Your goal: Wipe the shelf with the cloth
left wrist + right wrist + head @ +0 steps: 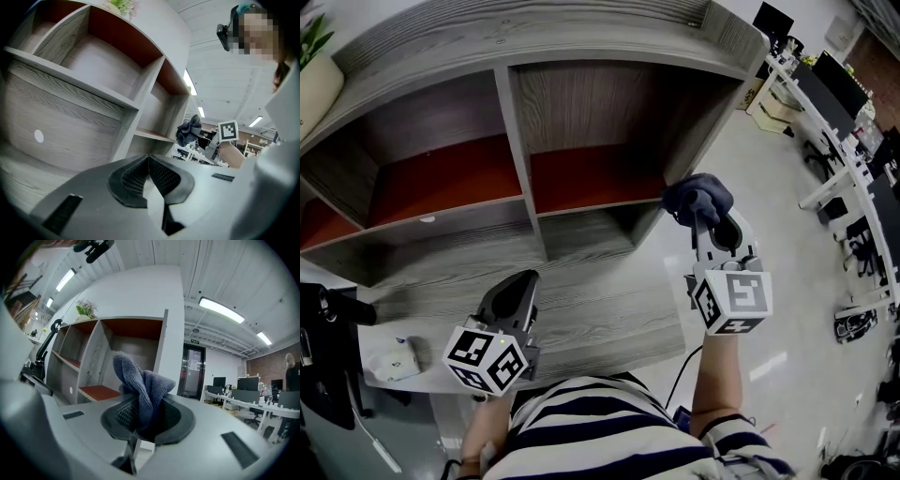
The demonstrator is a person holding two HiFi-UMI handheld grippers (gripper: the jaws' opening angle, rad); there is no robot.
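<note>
With the cloth [697,198] clamped in the right gripper [701,223] near the shelf [591,178] and the left gripper [521,283] closed empty, the approach is judged in hand; board contact is needed next

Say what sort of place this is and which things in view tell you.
Most likely an open-plan office or workroom: rows of white desks with monitors, long strip lights on the ceiling, and a grey wooden shelf unit.
</note>
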